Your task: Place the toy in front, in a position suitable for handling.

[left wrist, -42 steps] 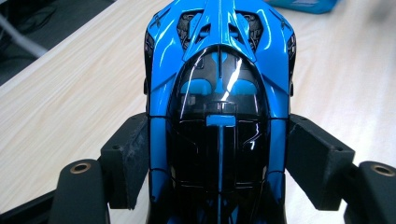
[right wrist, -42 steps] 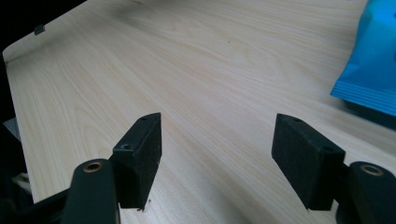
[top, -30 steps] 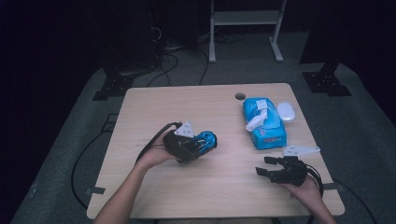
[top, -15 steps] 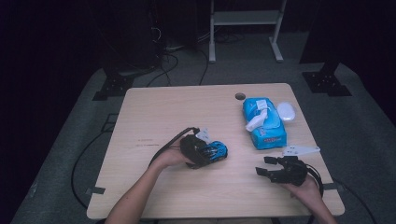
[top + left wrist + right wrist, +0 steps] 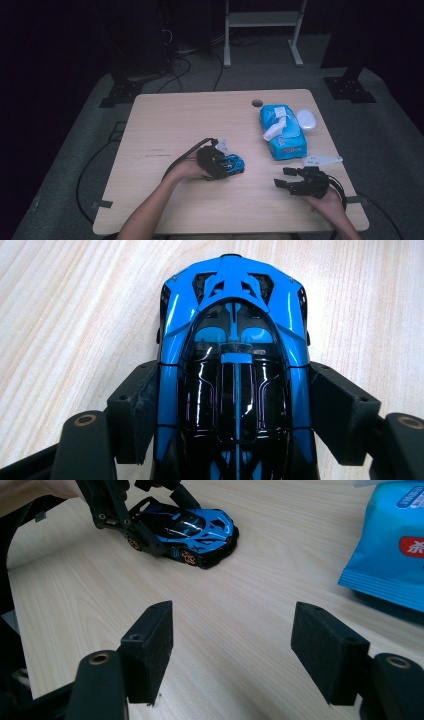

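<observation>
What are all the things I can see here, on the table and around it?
Toy car: one, blue and black, on the table near the front middle, between the pads of the left tongs.
Wipes pack: one, blue, right half of the table, a white tissue sticking out on top.
Small oval object: one, white, just right of the pack.
Table: one, pale wood, with a round hole near the far edge.
Cables: several, black, on the floor behind.
Left tongs: black, pads against the car's sides.
Right tongs: black, open, nothing between them, resting front right.
</observation>
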Demonstrator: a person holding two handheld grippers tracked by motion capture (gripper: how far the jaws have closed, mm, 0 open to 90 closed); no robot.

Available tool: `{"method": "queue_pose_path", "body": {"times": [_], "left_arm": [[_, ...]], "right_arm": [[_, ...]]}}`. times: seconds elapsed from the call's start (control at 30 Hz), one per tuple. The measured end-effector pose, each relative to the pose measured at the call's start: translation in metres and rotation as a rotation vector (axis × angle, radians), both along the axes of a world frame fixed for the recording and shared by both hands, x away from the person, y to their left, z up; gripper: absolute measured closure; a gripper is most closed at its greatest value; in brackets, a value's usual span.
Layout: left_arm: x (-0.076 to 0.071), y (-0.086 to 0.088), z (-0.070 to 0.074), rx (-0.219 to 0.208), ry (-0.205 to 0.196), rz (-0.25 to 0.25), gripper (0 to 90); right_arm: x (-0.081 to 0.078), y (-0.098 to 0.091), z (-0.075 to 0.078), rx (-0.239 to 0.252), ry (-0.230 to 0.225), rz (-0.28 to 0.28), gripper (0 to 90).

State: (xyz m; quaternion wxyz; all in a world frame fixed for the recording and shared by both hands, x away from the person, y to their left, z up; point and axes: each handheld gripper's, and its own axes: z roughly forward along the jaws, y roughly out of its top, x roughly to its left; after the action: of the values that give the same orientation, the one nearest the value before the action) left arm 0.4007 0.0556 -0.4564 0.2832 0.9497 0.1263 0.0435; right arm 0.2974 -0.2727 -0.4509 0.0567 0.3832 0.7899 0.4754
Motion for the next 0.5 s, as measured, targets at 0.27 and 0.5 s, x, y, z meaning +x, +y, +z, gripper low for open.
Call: {"method": "queue_pose_path", "body": {"times": [0.27,0.5], "left_arm": [[-0.01,0.016,0.012,-0.119,-0.035,0.037,14.5],[-0.031,0.032,0.021,-0.227,-0.096,0.077,8.8]], "right_arm": [[0.002,-0.002,0.0,-0.005,0.008,-0.017,32.5],[0.01,-0.003,0.011,-0.028,-0.014,-0.027,32.5]]}}
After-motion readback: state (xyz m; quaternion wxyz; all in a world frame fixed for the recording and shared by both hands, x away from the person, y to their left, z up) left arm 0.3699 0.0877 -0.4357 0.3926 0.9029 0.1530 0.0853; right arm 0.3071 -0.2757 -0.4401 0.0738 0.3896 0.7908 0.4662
